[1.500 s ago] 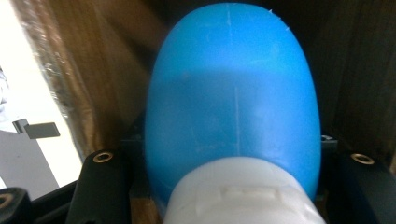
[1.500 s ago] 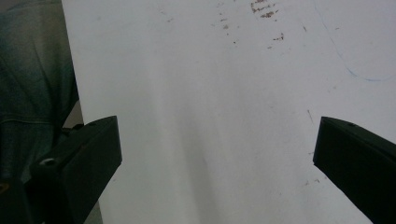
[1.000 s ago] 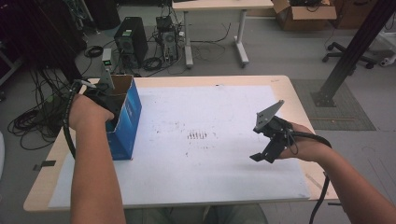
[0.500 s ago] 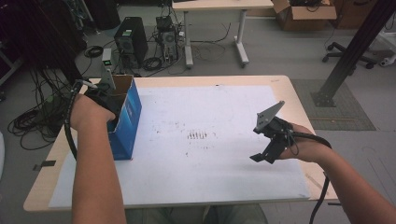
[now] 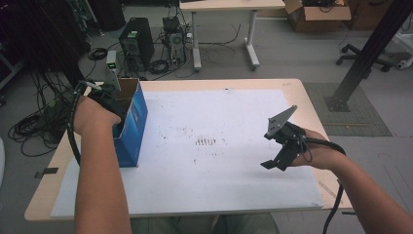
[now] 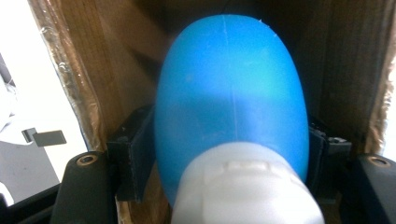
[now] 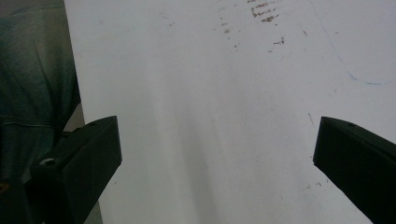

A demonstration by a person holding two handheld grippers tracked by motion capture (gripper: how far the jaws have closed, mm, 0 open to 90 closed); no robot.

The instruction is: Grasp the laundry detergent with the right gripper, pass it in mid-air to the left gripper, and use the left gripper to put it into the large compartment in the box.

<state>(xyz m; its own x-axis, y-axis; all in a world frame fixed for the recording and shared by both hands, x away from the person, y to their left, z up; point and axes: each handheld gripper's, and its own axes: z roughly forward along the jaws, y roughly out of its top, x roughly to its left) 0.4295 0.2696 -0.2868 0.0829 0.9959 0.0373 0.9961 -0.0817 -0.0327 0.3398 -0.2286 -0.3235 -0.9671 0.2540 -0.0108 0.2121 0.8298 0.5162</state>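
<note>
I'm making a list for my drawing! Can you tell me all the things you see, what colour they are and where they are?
blue box: one, blue outside and brown cardboard inside, open top, at the table's left edge.
blue egg-shaped thing: one, blue with a white cap, inside the box, between the left tongs' jaws.
white sheet: one, white with small dark marks in the middle, covering most of the table.
table: one, light wood, in the middle of the room.
computer tower: one, black, on the floor behind the table.
cardboard box: one, brown, on the floor far back on the right.
left tongs: one, black, reaching into the blue box, shut on the egg-shaped thing.
right tongs: one, black, open, hovering above the sheet's right side.
</note>
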